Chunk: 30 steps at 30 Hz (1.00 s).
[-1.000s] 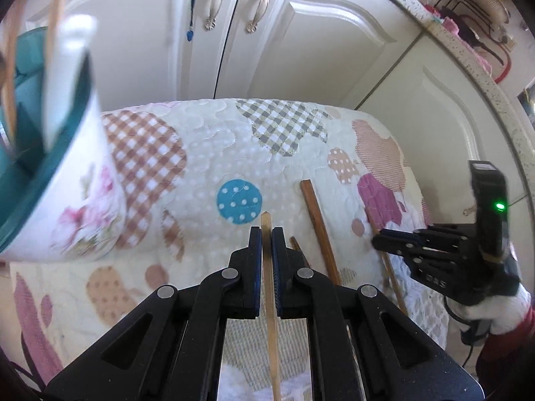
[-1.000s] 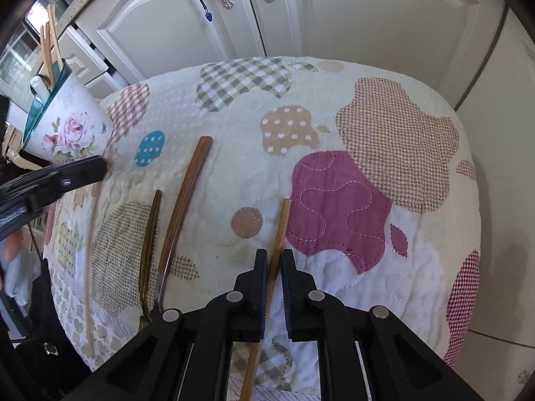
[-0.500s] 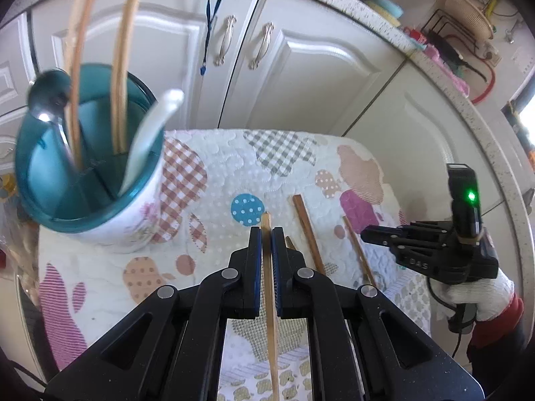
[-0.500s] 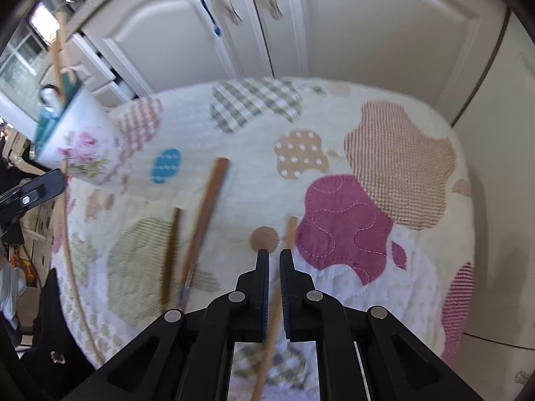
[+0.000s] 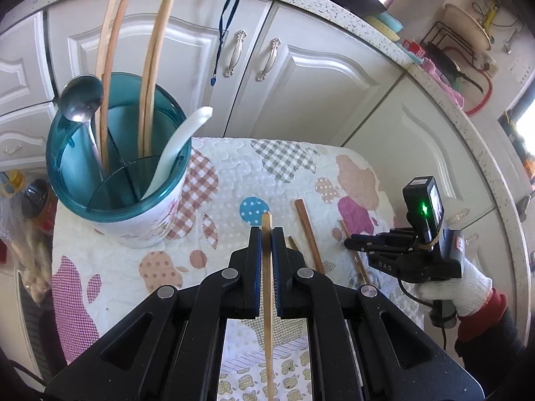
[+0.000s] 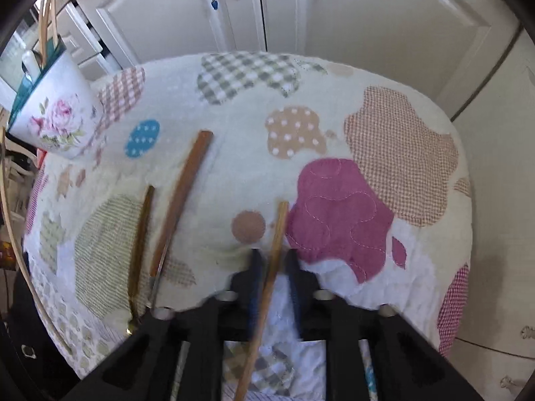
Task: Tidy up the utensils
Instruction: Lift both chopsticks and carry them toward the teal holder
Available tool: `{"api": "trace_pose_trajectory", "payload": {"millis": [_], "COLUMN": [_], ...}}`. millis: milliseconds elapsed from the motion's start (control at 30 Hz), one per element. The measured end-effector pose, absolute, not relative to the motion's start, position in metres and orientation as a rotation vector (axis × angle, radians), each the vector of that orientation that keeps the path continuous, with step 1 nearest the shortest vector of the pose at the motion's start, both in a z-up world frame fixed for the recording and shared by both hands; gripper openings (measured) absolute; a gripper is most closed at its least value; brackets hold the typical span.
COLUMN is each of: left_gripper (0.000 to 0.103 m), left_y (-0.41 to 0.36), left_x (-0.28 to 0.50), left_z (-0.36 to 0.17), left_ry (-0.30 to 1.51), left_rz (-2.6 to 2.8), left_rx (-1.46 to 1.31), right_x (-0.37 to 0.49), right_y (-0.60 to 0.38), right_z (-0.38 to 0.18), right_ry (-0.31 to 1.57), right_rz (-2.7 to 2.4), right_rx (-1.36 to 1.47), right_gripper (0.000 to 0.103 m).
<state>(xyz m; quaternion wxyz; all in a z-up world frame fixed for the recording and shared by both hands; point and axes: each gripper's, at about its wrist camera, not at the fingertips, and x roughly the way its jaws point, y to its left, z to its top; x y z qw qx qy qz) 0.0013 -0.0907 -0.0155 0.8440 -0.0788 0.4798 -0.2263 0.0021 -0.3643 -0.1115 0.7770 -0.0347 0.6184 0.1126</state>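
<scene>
Pale chopstick (image 5: 267, 267) sits dead centre in the left wrist view, pinched tight in the left gripper (image 5: 266, 254). The teal-rimmed holder (image 5: 110, 167) is upper left, already holding chopsticks and spoons. Looks like the carry-to-holder step; next it needs tipping upright over a compartment. The right gripper (image 6: 272, 280) is clamped on a browner chopstick (image 6: 271, 267), low centre of its blurry view.

Left tool (image 5: 266, 234) with its chopstick (image 5: 267, 300) now higher above the quilt, right tool's (image 6: 273, 260) grip perhaps looser.
</scene>
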Motion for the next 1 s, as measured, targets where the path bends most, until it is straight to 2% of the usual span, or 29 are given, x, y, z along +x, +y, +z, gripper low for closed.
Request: {"api": "trace_pose_trajectory", "payload": {"millis": [533,733,867,933,1000], "left_gripper": [0.004,0.004,0.004,0.004,0.004], "left_y": [-0.065,-0.057,-0.056,-0.057,-0.057], "left_x": [-0.008,-0.010,-0.009,-0.008,-0.007], "left_z": [0.038,0.039,0.036,0.035,0.035], "left_ry": [0.900,0.894,0.900,0.902,0.903], "left_rz": [-0.480,-0.469,-0.468,-0.467,-0.470], "left_rx": [-0.176,-0.189,-0.193,-0.196,-0.199], "right_x": [-0.036,-0.027,-0.028,-0.026,-0.025], "right_y": [-0.351,-0.355,-0.347,-0.344,-0.341], "right_z": [0.009,-0.025,-0.067,-0.087,-0.107], "right_ry": [1.064,1.171,1.283,1.327,1.372], "right_rz": [0.417,0.354,0.355,0.343,0.341], "right_rx": [-0.006,-0.037,-0.068,-0.083,-0.090], "right_gripper": [0.006,0.006,0.012,0.021,0.024]}}
